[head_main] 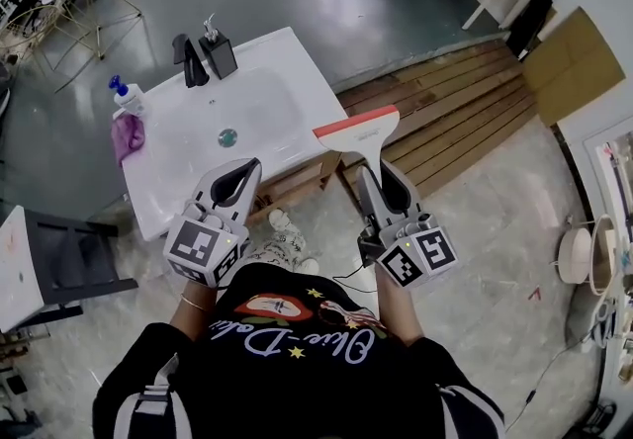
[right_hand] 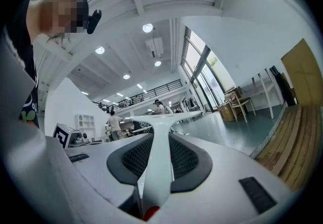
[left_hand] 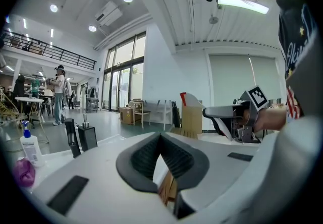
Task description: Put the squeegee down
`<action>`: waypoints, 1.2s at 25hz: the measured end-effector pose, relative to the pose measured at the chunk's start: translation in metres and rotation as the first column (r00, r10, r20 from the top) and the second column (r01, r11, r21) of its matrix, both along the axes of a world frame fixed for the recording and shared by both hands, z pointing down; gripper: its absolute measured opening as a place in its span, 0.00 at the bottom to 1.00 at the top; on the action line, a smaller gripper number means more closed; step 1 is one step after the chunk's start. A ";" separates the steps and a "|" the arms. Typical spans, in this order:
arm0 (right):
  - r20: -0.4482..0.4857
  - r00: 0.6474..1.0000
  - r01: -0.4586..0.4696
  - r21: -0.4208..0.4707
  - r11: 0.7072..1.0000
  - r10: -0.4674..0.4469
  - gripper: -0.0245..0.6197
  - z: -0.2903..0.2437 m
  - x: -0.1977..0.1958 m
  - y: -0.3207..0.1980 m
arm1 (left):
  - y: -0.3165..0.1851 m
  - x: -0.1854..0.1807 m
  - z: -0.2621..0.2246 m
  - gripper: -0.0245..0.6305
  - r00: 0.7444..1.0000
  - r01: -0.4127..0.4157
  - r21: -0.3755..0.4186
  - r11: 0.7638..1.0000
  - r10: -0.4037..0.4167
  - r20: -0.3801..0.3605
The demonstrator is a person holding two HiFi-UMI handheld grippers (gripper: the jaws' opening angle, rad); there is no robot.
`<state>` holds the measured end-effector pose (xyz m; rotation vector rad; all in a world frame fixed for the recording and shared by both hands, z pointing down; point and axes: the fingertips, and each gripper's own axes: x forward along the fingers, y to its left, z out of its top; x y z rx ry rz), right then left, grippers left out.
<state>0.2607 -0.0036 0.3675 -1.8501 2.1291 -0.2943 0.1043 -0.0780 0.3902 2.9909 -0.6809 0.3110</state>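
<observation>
My right gripper (head_main: 381, 188) is clamped on the white handle of the squeegee (head_main: 358, 131), held in the air in front of me and not yet set down. The handle runs straight out along the jaws. The red-edged blade sits crosswise beyond the tips, pointing away from my body.

In the right gripper view the handle (right_hand: 159, 152) fills the slot between the dark pads (right_hand: 132, 160) of the gripper (right_hand: 160, 140), and the blade spreads wide at the far end.

My left gripper (head_main: 237, 180) hangs beside it with its jaws together and nothing between them. Its own view confirms this: the pads meet at the tip of the gripper (left_hand: 161, 140).

The move turns on one relation. From above, the blade lies just off the near right corner of the white sink (head_main: 287, 56), over the seam where the sink meets the wooden decking (head_main: 445, 116). The basin lies ahead and to the left of the blade, the boards ahead and to the right. The empty left gripper is nearer the basin, but the right one carries the tool.

How high the blade rides above either surface I cannot tell — no view shows it from the side. The butt of the handle is buried in the jaws, and the rubber edge is too small to make out. The task does not say which surface should receive the squeegee.
</observation>
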 end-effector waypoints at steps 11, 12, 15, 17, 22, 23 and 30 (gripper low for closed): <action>-0.005 1.000 0.024 -0.020 1.000 -0.024 0.21 0.002 0.007 -0.014 | -0.010 0.007 0.005 0.02 1.000 0.017 -0.020 1.000 -0.017 0.000; -0.005 1.000 0.028 -0.023 0.999 -0.028 0.21 0.003 0.008 -0.016 | -0.011 0.008 0.005 0.02 1.000 0.020 -0.021 1.000 -0.020 0.001; -0.007 0.999 0.040 -0.026 0.999 -0.040 0.21 0.004 0.009 -0.023 | -0.016 0.007 0.005 0.02 1.000 0.030 -0.018 0.999 -0.030 -0.002; -0.009 0.999 0.049 -0.025 0.998 -0.049 0.21 0.003 0.009 -0.028 | -0.021 0.006 0.005 0.02 0.999 0.042 -0.018 0.999 -0.042 0.000; -0.017 0.998 0.063 -0.024 0.998 -0.063 0.21 0.003 0.011 -0.041 | -0.032 0.008 0.005 0.02 0.999 0.053 -0.016 0.998 -0.053 -0.002; -0.018 0.998 0.065 -0.025 0.998 -0.066 0.21 0.003 0.012 -0.044 | -0.034 0.009 0.005 0.02 0.999 0.054 -0.016 0.998 -0.054 -0.005; -0.029 0.997 0.067 -0.026 0.997 -0.067 0.21 0.002 0.021 -0.058 | -0.048 0.019 0.006 0.02 0.998 0.053 -0.017 0.998 -0.054 -0.017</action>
